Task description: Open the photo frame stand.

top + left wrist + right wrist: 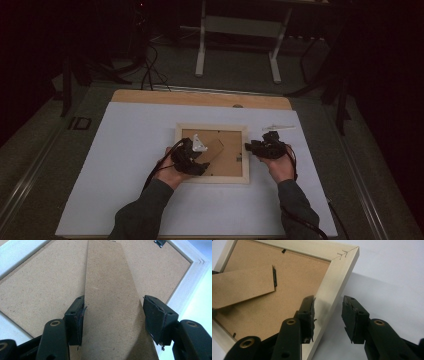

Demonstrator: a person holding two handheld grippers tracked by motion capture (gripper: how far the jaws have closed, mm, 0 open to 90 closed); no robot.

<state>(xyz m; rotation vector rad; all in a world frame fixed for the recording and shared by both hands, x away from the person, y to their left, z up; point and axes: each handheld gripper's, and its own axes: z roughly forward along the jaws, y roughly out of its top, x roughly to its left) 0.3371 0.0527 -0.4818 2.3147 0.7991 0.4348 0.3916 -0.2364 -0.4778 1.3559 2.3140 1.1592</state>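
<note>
A pale wooden picture frame [212, 127] lies face down on the white table top, brown backing board [45, 282] up. Its cardboard stand flap [110, 277] is lifted off the backing, and my left gripper [113, 315] is shut on it, one pad against each long edge. From above, the left gripper [199, 154] sits over the frame's left half. My right gripper [328, 315] straddles the frame's right rail [337, 277] near a corner: the inner pad is at the rail's inside, the outer pad stands apart from it, so it is open. Seen from above, the right gripper [253, 146] is at the frame's right edge.
A thin white strip [278, 127] lies on the white top [125, 175] behind the right gripper. A wooden band [150, 96] runs along the far edge. Beyond it stands a metal desk leg [201, 45] on a dark floor. A small metal clip [160, 242] sits on the backing.
</note>
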